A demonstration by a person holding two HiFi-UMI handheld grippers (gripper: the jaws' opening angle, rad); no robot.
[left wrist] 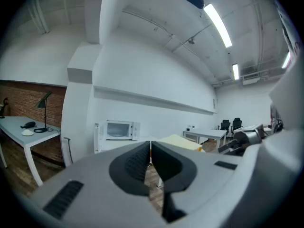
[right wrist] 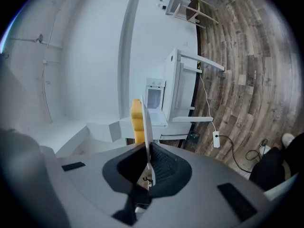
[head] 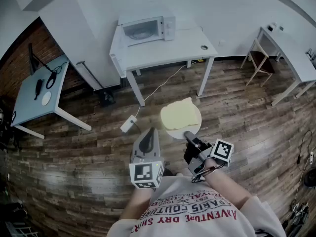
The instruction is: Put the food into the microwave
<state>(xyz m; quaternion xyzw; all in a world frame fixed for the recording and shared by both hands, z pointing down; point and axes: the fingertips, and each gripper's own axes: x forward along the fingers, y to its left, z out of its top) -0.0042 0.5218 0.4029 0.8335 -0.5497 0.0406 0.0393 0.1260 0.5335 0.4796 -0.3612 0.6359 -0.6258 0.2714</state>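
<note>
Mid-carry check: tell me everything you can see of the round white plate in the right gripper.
The round white plate looks smooth, like ceramic or plastic. It is held above the wooden floor, roughly level, with the right gripper shut on its near rim; nothing else supports it. A pale yellow slice of bread lies flat on top, covering most of it. It is well short of the white microwave.

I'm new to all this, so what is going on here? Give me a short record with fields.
Food: yellow slice lying on a white plate
Right gripper: shut on the plate's rim
Left gripper: shut, nothing in it
Microwave: on a white table across the room, door closed
Task stage: food not yet in the microwave
</note>
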